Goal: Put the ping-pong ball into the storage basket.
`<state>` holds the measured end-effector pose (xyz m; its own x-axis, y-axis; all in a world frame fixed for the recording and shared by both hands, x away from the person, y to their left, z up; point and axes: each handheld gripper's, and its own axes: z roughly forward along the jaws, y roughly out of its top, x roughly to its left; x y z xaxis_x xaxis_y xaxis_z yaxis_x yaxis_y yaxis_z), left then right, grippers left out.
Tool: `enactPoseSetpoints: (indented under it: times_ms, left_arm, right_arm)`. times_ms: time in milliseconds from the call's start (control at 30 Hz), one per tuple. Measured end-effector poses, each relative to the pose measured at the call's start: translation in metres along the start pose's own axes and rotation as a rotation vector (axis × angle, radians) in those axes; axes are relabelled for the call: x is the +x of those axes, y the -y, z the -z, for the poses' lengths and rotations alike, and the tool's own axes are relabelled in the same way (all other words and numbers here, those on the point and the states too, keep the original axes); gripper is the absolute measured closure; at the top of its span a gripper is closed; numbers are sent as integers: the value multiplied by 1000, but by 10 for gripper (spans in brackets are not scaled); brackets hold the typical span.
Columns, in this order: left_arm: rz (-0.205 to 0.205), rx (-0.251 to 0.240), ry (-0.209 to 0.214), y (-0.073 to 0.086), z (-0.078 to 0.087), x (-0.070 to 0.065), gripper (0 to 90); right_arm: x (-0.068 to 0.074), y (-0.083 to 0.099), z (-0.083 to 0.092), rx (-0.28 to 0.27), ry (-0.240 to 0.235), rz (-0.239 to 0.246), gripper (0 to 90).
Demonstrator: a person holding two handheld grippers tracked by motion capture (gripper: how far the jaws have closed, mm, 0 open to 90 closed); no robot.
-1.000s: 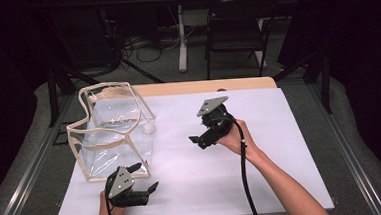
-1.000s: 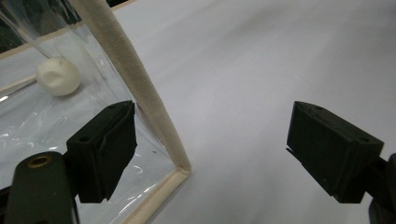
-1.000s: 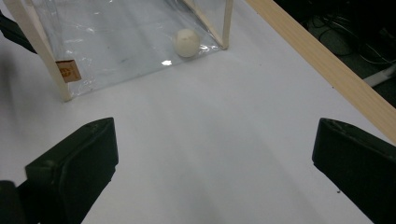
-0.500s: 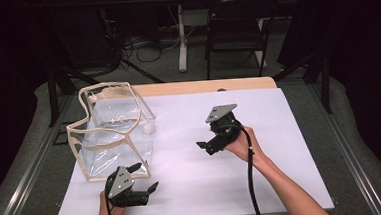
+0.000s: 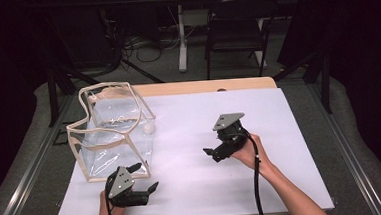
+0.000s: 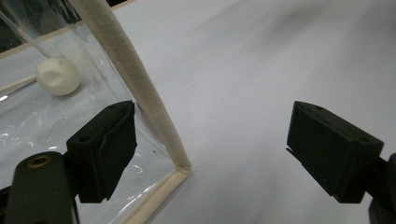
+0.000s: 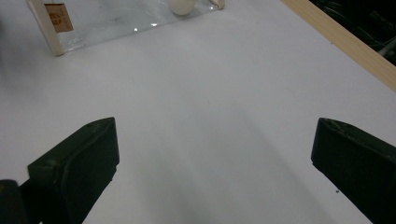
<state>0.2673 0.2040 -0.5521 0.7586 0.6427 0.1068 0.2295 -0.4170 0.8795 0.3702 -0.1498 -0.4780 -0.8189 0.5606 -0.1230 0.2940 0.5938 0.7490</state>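
While both grippers' fingers stand apart, the left gripper [image 5: 144, 182] straddles the clear bag's [image 5: 111, 135] cream-trimmed corner [image 6: 180, 167], lower left. Close squarely on that trim, not the slippery film; the right gripper [image 5: 212, 153] waits mid-frame over the counter [image 5: 193, 182].

No legible text found. A small brown tag [image 7: 59, 17] on the clear bag's [image 5: 111, 137] trim carries a mark too blurred to read.

We see the bag [image 5: 111, 135] on the table's [image 5: 279, 112] left, a ball [image 5: 149, 128] inside; left gripper [image 5: 144, 181] before it, right gripper [image 5: 211, 153] right of it.
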Motion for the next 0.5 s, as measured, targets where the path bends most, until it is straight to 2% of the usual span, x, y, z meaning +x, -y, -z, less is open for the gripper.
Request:
enactPoseSetpoints:
  times_ms: [500]
  left_arm:
    - [0,2,-2,0,0,0,158]
  right_arm:
    - [2,27,6,7,19,-20,8]
